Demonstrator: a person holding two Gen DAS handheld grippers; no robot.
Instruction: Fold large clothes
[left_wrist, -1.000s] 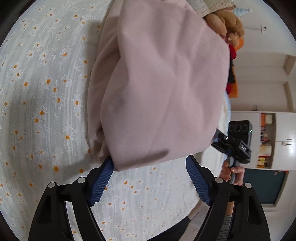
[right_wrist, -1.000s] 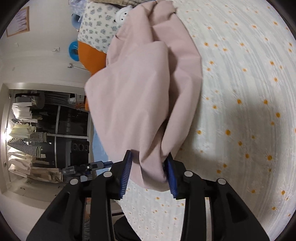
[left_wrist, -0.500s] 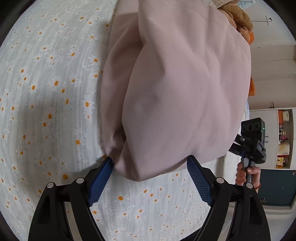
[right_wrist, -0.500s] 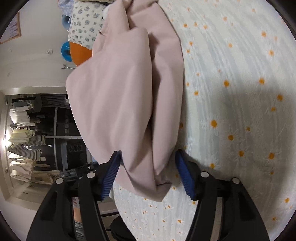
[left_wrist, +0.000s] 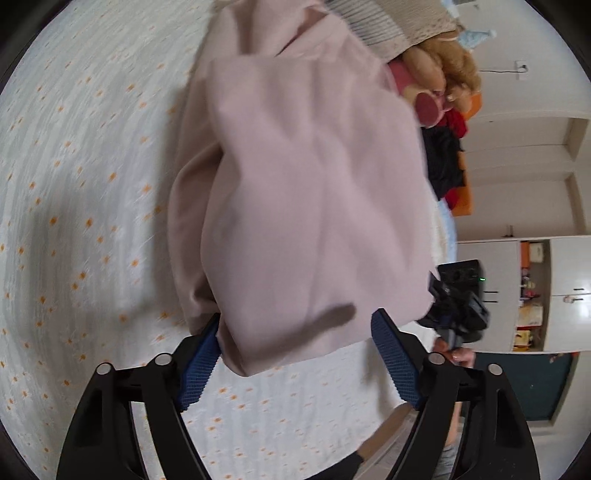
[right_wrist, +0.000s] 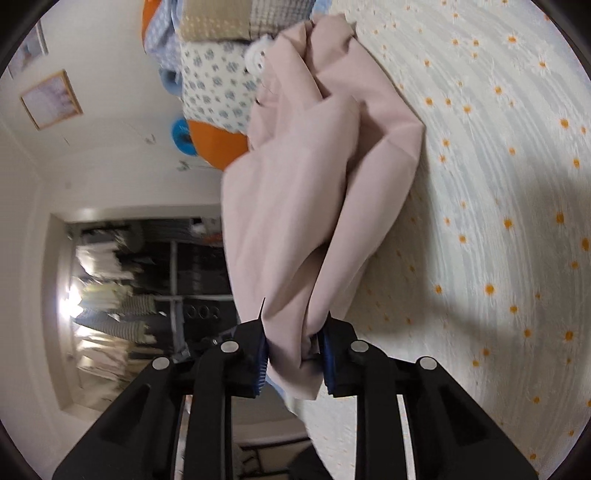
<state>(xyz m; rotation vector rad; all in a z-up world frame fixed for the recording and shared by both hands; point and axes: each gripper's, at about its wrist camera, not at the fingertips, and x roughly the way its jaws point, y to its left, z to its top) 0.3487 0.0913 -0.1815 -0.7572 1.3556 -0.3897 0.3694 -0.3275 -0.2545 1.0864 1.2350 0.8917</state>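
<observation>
The pink garment lies bunched on the bed, over the daisy-print sheet, its folded layers running from the pile of things at the far end of the bed toward both tools. In the right wrist view the same garment narrows into a gathered corner that runs down between the blue pads of the right gripper. That gripper is closed tight on this corner, with the cloth pinched between its pads and a small flap hanging out below them.

The left gripper stands wide apart. Its left pad touches the near edge of the cloth, while the right pad sits clear of it, so the tool grips nothing. The hem of the garment droops into the gap between the two fingers.

Beyond the garment, a brown plush toy and a knitted beige cloth rest at the head of the bed. The right wrist view shows a floral pillow and an orange cushion next to the garment's far end. White cupboards stand against the wall.
</observation>
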